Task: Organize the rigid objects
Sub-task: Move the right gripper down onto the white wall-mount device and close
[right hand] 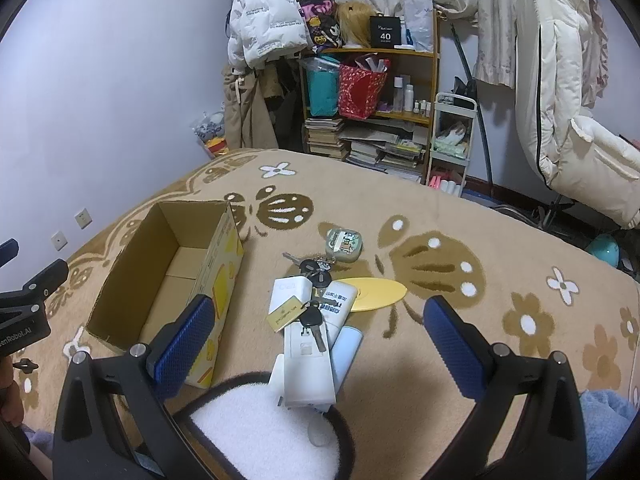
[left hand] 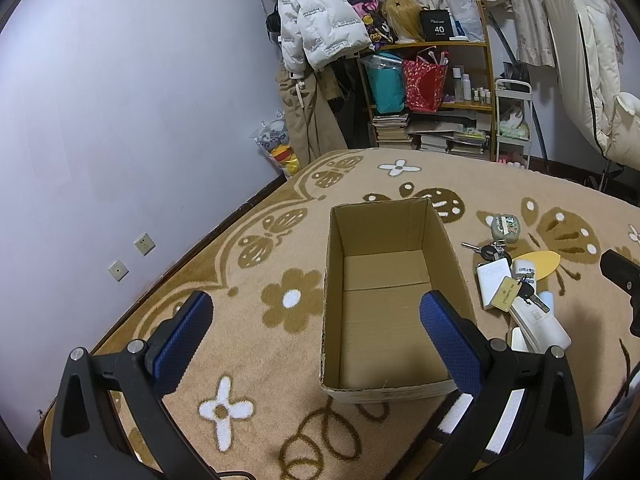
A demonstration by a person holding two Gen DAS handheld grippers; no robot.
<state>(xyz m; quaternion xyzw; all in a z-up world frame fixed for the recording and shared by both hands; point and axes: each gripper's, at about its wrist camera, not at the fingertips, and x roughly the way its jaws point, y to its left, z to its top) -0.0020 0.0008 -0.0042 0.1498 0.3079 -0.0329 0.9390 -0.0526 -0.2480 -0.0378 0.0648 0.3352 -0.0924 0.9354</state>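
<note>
Two grippers, both jaws spread wide, nothing held. Left gripper (left hand: 316,320) hovers over open brown cardboard box (left hand: 384,300), bare inside, standing on tan floral carpet (left hand: 248,344). Right gripper (right hand: 320,324) hangs above a cluttered pile just right of the box: white rectangular power bank (right hand: 289,294), brass tag (right hand: 285,313), black-headed keys (right hand: 310,318) lying on long white remote (right hand: 308,364), yellow oval disc (right hand: 374,294), pale blue cylinder (right hand: 347,350), grey-green cartoon earbud case (right hand: 344,245) farther back. Items overlap, touching.
</note>
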